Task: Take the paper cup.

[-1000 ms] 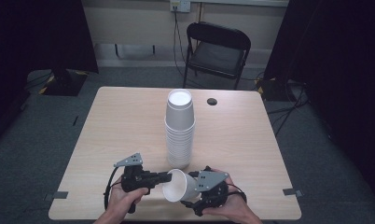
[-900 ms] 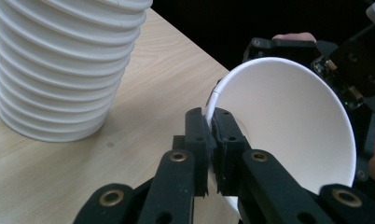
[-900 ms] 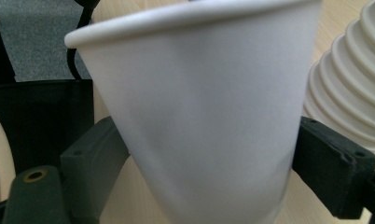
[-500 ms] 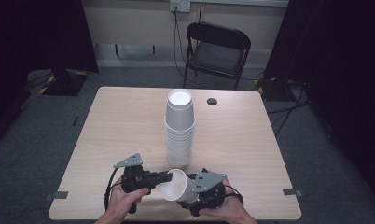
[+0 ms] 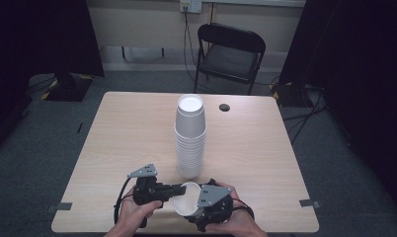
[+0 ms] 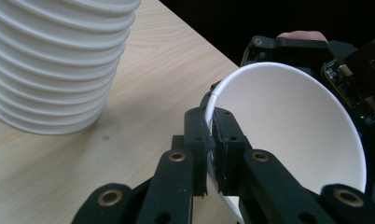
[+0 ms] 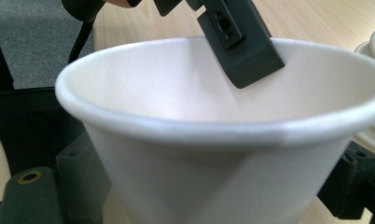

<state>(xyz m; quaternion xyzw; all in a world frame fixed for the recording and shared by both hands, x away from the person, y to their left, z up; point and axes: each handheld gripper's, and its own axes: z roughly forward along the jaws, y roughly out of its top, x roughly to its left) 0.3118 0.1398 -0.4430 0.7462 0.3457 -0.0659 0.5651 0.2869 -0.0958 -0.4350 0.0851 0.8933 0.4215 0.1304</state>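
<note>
A white paper cup (image 5: 186, 198) hangs tilted just above the table's front edge, mouth up and toward the left hand. My left gripper (image 5: 179, 190) is shut on its rim (image 6: 213, 95), one jaw inside the cup and one outside. That inner finger (image 7: 241, 51) shows in the right gripper view. My right gripper (image 5: 191, 210) straddles the cup's body (image 7: 199, 177). Its jaws have just been opening a little, with the cup between them and the pads still against its wall.
A tall stack of white cups (image 5: 190, 138) stands upside down mid-table, close behind both grippers (image 6: 55, 65). A small dark round spot (image 5: 224, 107) lies on the wooden table (image 5: 127, 133) beyond it. A black folding chair (image 5: 228, 54) stands past the far edge.
The right hand has edged slightly left toward the left gripper, with the cup still between both grippers. The left hand has not moved.
</note>
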